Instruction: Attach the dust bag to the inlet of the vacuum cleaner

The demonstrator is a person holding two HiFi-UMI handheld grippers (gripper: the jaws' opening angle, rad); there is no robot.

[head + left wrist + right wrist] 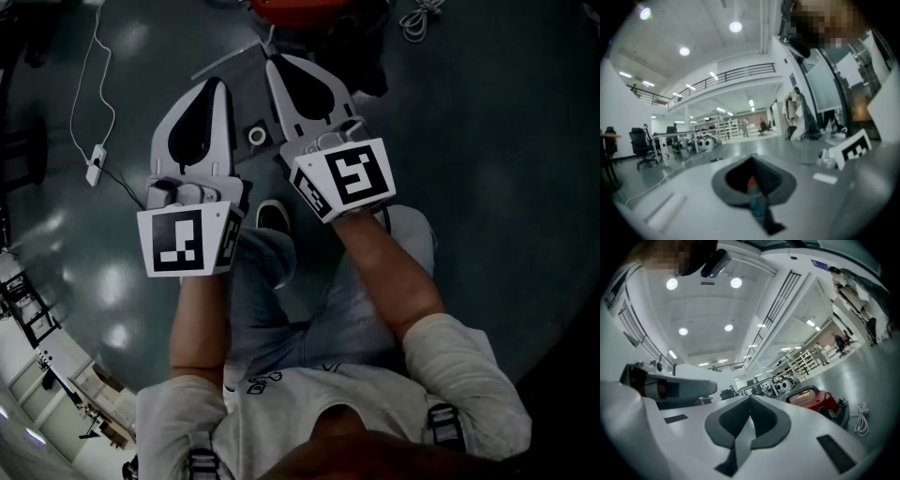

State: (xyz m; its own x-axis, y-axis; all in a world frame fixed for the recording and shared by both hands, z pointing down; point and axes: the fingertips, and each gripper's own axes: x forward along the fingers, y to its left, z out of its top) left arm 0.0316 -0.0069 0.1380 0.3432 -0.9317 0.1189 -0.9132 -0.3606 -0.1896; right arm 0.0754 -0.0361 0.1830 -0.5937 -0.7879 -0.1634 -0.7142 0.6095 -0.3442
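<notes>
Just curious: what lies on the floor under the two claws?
A flat grey bag with a white ring. The left claw and right claw cover its sides, hiding its outline.

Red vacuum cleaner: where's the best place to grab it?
Probably the black handle arching over the top of the red vacuum cleaner. Come from above: it is a slim bar that seems to have a gap under it for a jaw, while the body looks too wide and rounded.

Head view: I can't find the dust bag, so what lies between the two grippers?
A flat grey sheet with a small white ring, probably the dust bag, lies between left gripper and right gripper, in the head view.
</notes>
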